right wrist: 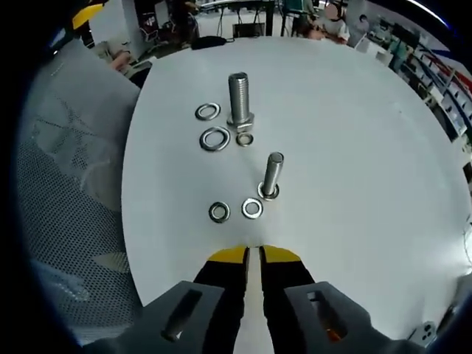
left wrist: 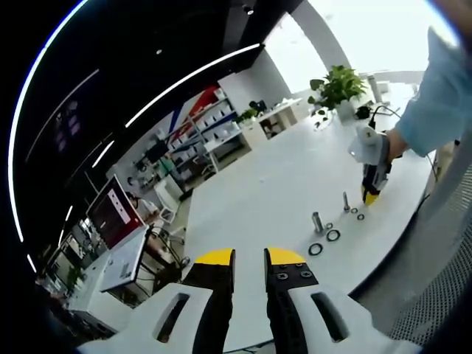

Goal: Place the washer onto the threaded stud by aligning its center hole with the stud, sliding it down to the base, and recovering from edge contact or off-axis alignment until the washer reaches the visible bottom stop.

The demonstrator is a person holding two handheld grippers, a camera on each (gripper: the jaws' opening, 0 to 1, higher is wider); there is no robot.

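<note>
Two threaded studs stand upright on the white table: a thick one (right wrist: 238, 99) farther off and a thin one (right wrist: 272, 175) closer. Two small washers (right wrist: 219, 212) (right wrist: 252, 208) lie flat just ahead of my right gripper (right wrist: 253, 255), whose jaws are almost touching with nothing between them. Three more washers (right wrist: 214, 139) lie around the thick stud's foot. In the left gripper view the same studs (left wrist: 318, 221) (left wrist: 346, 200) and washers (left wrist: 333, 235) sit far right, with the right gripper (left wrist: 369, 198) held by a hand beside them. My left gripper (left wrist: 251, 258) hovers slightly open and empty, well away from them.
The round white table (right wrist: 346, 147) ends in a curved edge just left of the washers, with a grey mesh chair (right wrist: 66, 221) beyond it. A potted plant (left wrist: 338, 87) and a cable (left wrist: 383, 110) sit at the table's far side. Shelves and desks stand farther off.
</note>
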